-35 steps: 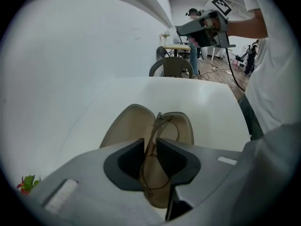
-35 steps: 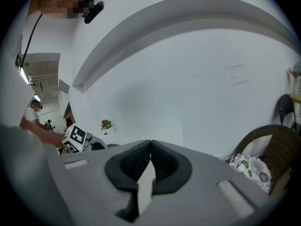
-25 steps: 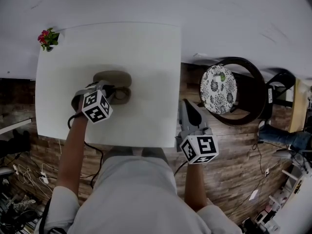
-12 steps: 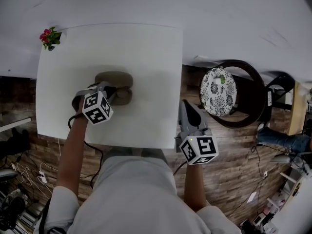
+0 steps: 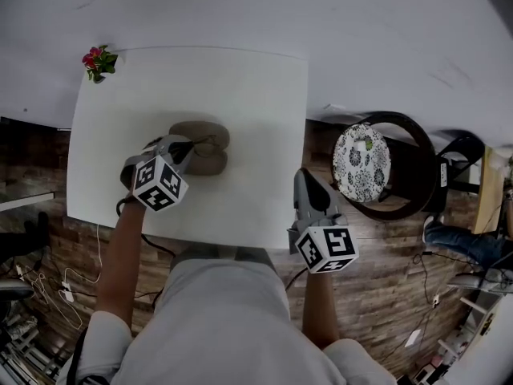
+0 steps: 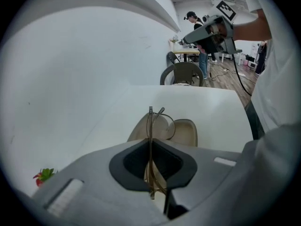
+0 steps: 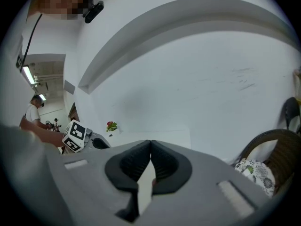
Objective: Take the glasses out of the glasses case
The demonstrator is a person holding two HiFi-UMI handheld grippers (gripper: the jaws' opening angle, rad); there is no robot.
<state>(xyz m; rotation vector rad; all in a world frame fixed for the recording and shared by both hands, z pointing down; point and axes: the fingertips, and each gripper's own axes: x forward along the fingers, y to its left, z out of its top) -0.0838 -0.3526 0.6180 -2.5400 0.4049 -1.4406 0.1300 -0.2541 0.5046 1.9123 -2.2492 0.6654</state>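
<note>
A taupe glasses case (image 5: 202, 146) lies open on the white table (image 5: 256, 95), its two halves also showing in the left gripper view (image 6: 186, 132). My left gripper (image 5: 187, 145) reaches over the case from the near left. In its own view the left gripper (image 6: 151, 144) is shut on the thin gold-rimmed glasses (image 6: 150, 121), which stand on edge just above the case. My right gripper (image 5: 301, 176) hovers at the table's near right edge. Its own view shows the right gripper (image 7: 150, 147) shut with nothing between the pads.
A small pot of red flowers (image 5: 98, 61) stands at the table's far left corner. A round chair with a patterned cushion (image 5: 361, 157) sits right of the table on the wood floor. Cables (image 5: 56, 295) trail on the floor at the left.
The dark outline of the glasses no longer lies in the case's near half; the left gripper has drawn back slightly with them. The right gripper stays put.
</note>
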